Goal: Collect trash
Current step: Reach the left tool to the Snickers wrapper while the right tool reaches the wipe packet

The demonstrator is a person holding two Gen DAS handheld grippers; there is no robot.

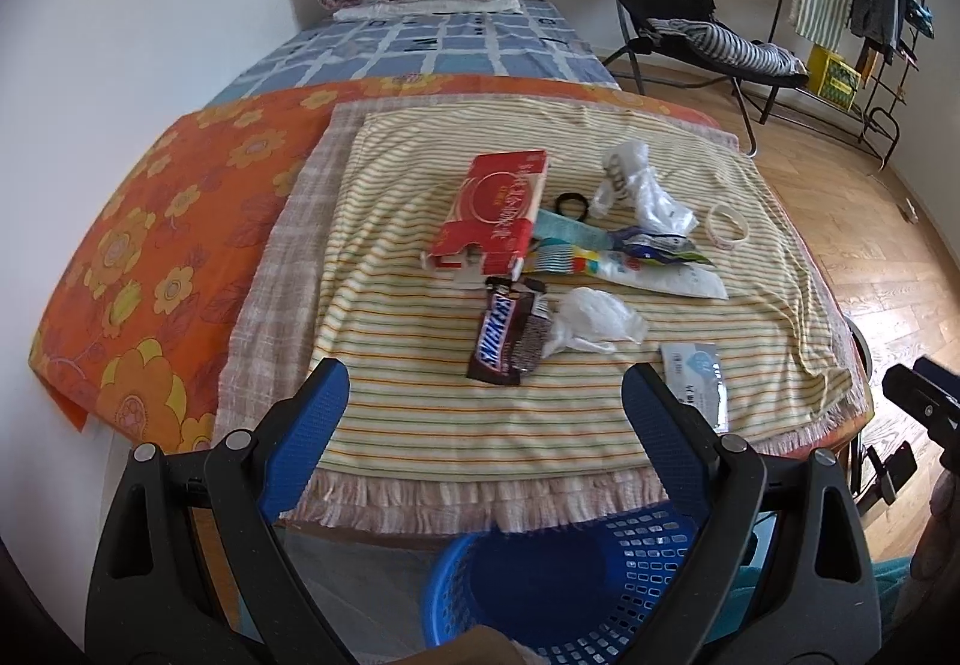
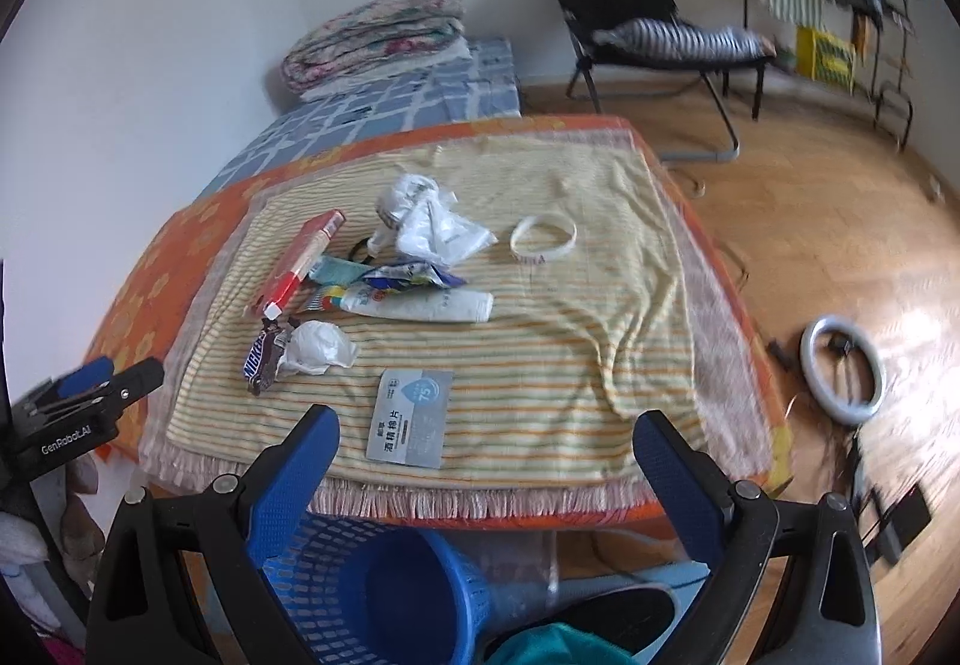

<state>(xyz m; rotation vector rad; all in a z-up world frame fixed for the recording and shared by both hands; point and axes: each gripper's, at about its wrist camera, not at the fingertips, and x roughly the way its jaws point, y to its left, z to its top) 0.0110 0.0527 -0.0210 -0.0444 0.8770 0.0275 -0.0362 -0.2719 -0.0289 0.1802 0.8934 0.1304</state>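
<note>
- Right now the left gripper (image 1: 486, 395) hangs over the near edge of the bed with its blue jaws spread wide and nothing between them; the right gripper (image 2: 486, 443) is likewise wide apart and empty.
- Straight ahead of the left gripper, just beyond its tips, lies the Snickers wrapper (image 1: 503, 338), its long axis running roughly away from the gripper, with a crumpled tissue (image 1: 591, 326) touching its right side.
- Ahead of the right gripper, near its left finger, lies a flat wipe sachet (image 2: 411, 419), long axis also pointing away; this arm is the nearer one for it.
- Farther back on the striped towel (image 1: 420, 425) sit the red box (image 1: 495, 209), a white tube (image 2: 420, 303), crumpled plastic (image 2: 429, 224) and a white wristband (image 2: 543, 239).
- Below both grippers, at the foot of the bed, stands the blue basket (image 1: 654, 545), apparently empty, so I judge collecting has not begun.
</note>
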